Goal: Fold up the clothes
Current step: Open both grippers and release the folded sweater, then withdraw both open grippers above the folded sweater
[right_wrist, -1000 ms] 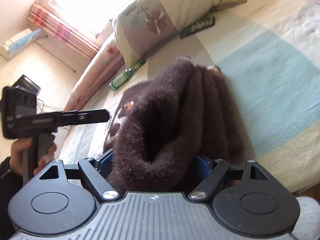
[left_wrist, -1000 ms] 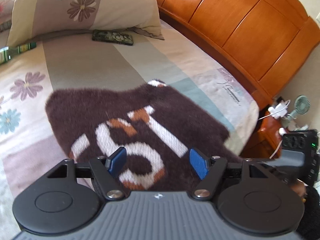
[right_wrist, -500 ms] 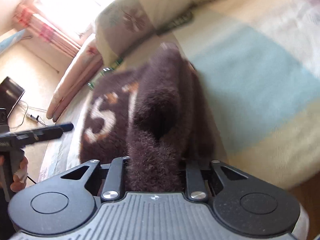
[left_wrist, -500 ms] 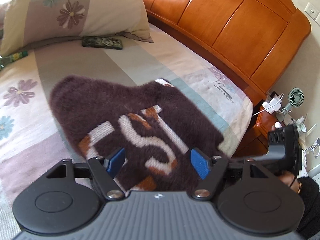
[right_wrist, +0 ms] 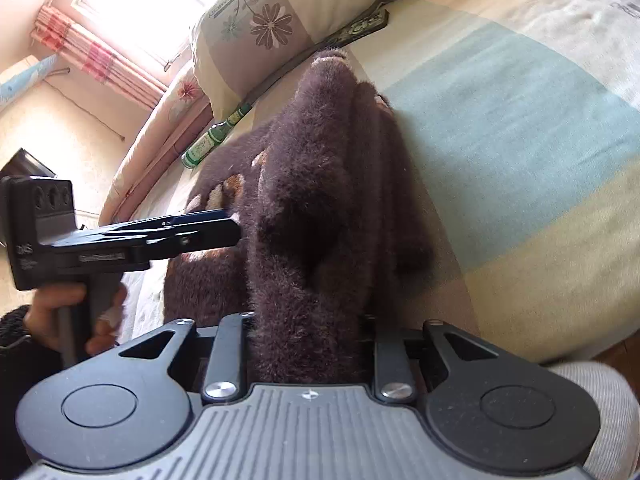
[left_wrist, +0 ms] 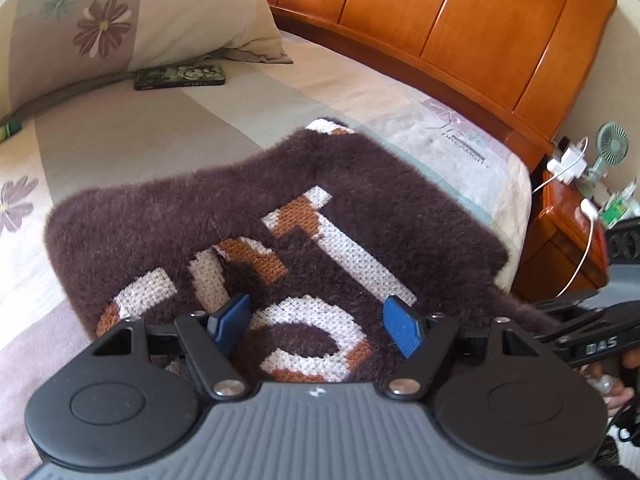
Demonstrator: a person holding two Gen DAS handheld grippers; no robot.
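- The fuzzy brown sweater (left_wrist: 360,208) lies on the bed (left_wrist: 132,140), short of the floral pillow (left_wrist: 120,20) and beside the wooden headboard (left_wrist: 460,20); its knitted white-and-orange numerals face up.
- The right gripper (right_wrist: 308,344) is clenched on a bunched fold of the sweater's edge, the nearest part to the person. Its jaws have just been easing a little wider, yet the thick pile fills the gap and the pads appear to press on it. Judging by that, the fold is gathered so it can be carried over the rest.
- The left gripper (left_wrist: 316,322) stands released, its blue pads (left_wrist: 402,332) apart over the numerals, nothing pinched between them. It has just been opening slightly, probably to take the flat part or pin it.
- From the right wrist view, this gripper's tip comes in from the side, right against the sweater's pile.
- A green bottle (right_wrist: 212,140) and a dark flat case (left_wrist: 180,76) rest by the pillow, well apart from the sweater.
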